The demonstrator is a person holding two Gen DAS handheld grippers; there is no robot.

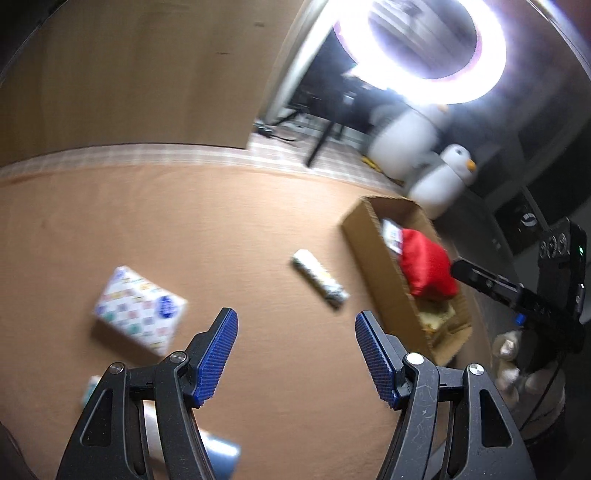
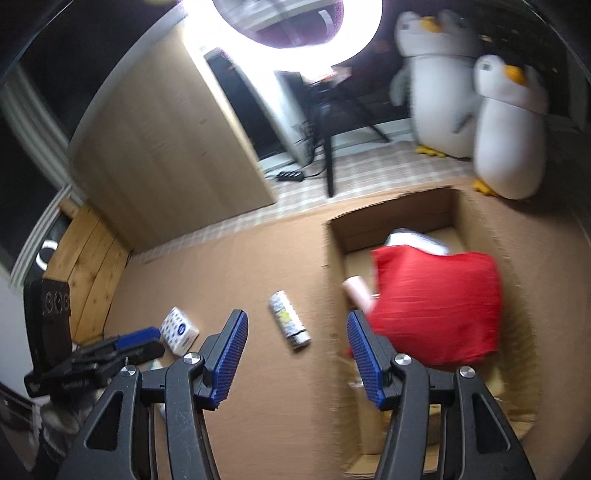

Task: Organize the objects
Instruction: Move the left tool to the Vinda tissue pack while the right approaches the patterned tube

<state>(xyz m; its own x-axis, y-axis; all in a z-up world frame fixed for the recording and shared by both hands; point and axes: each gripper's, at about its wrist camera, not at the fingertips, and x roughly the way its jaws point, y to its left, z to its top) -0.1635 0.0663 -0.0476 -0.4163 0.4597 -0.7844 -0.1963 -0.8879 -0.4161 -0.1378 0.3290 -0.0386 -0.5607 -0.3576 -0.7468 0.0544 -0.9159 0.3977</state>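
Note:
A cardboard box lies open on the brown table and holds a red pouch and other items. A white tube-shaped pack lies on the table left of the box. A patterned tissue pack lies further left. My left gripper is open and empty above the table between the pack and the tube. My right gripper is open and empty over the box's left wall, with the red pouch to its right and the tube between its fingers' line. The tissue pack sits at the left.
Two plush penguins stand behind the box. A bright ring light on a tripod is behind the table. A blue-capped item lies under my left gripper. The right gripper's body shows at right in the left wrist view.

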